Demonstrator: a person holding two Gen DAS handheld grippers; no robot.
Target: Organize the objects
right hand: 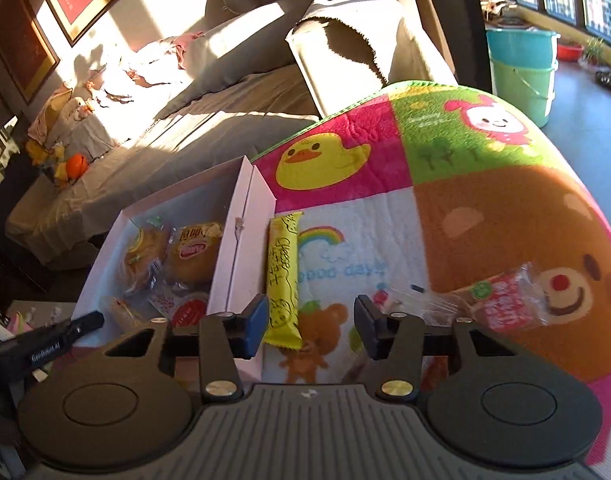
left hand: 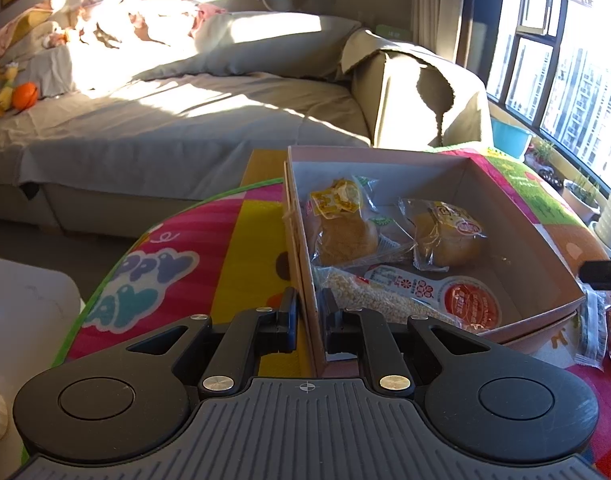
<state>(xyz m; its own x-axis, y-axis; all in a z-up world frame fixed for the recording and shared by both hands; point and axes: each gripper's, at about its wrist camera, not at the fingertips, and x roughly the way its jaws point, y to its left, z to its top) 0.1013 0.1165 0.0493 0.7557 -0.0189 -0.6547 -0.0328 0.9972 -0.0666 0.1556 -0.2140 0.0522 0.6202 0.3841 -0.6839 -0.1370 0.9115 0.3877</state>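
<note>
A pale pink cardboard box (left hand: pixel 517 240) sits on a colourful cartoon mat (left hand: pixel 241 240). It holds two wrapped buns (left hand: pixel 345 232) and a flat packet with a red circle (left hand: pixel 461 300). My left gripper (left hand: pixel 310 312) is shut on the box's near left wall, one finger on each side of it. In the right wrist view the box (right hand: pixel 241 216) lies at the left. My right gripper (right hand: pixel 311 320) is open and empty just above the mat. A yellow snack bar (right hand: pixel 283 276) lies by its left finger. A red-and-clear snack packet (right hand: pixel 497 300) lies to its right.
A grey sofa (left hand: pixel 185 112) stands behind the mat. Teal and green buckets (right hand: pixel 521 68) stand by the window at the right. More wrapped snacks (left hand: pixel 601 328) lie right of the box. The left gripper's tip (right hand: pixel 85 322) shows at the box's near corner.
</note>
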